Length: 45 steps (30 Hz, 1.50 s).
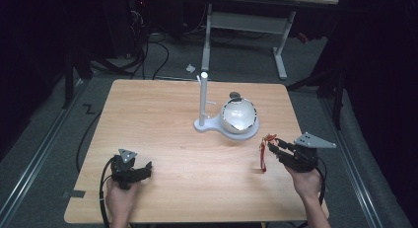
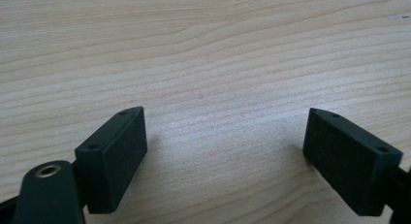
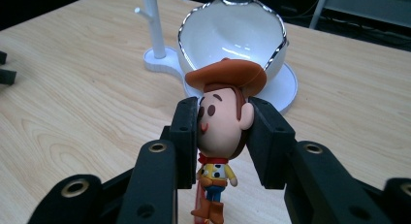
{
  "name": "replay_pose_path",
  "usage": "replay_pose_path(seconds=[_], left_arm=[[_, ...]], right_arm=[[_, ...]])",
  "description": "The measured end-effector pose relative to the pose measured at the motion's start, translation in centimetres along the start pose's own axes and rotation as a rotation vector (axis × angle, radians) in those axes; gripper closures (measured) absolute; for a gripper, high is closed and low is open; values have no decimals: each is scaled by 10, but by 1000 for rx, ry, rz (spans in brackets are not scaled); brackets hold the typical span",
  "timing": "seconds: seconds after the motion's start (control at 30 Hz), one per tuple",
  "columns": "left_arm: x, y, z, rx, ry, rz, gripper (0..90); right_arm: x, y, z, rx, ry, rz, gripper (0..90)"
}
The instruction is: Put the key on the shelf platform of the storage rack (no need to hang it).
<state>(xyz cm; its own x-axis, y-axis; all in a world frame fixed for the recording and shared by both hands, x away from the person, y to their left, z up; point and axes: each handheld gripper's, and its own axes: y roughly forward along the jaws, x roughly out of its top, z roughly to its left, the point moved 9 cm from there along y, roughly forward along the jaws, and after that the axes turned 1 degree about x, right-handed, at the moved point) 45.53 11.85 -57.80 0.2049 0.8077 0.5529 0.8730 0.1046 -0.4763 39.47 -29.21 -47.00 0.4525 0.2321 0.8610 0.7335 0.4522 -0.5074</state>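
Right gripper (image 3: 223, 136) — black, matte, jaws with foam-textured inner pads clamped on the head of a small cowboy figurine (image 3: 224, 122). The figurine is smooth and glossy, like moulded vinyl: big rounded head, brown wide-brimmed hat, red neckerchief, yellow shirt, blue trousers, brown boots. Its long axis runs vertical, hat up and boots down, face turned toward the left jaw in the right gripper view. A red cord hangs beside the legs. In the high view the right gripper (image 1: 272, 145) sits at the table's right edge, held by the right hand (image 1: 306, 181), and the figurine (image 1: 266, 149) shows as a small red-and-brown shape hanging from the jaw tips just above the tabletop; whether the boots touch the wood I cannot tell.

Beyond it — a white egg-shaped bowl (image 3: 232, 35) with a jagged, silver-edged rim, like a cracked shell, glossy inside. It rests on the round end of a white stand (image 3: 155, 35): a flat base with a slim upright post bearing short pegs.

Left gripper (image 2: 225, 141) — jaws spread wide, nothing between them, the blocky black pads low over bare wood. In the high view it lies near the front left corner, in the left hand (image 1: 118, 198), well apart from the figurine.

Table (image 1: 157, 119): pale wood-grain laminate, square with rounded corners.
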Motion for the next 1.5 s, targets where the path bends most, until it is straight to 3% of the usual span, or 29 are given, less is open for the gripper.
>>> replay_pose_path(seconds=[0.33,0.8,1.0,1.5], left_arm=[[0,0,0,0,0,0,160],[0,0,0,0,-1,0,160],[0,0,0,-1,0,1,161],[0,0,0,-1,-1,1,161]], right_arm=[[23,-11,-7,11,3,-32,664],[48,-12,-12,39,13,-53,664],[70,-6,-16,49,9,-64,664],[103,9,-20,54,8,-73,665]])
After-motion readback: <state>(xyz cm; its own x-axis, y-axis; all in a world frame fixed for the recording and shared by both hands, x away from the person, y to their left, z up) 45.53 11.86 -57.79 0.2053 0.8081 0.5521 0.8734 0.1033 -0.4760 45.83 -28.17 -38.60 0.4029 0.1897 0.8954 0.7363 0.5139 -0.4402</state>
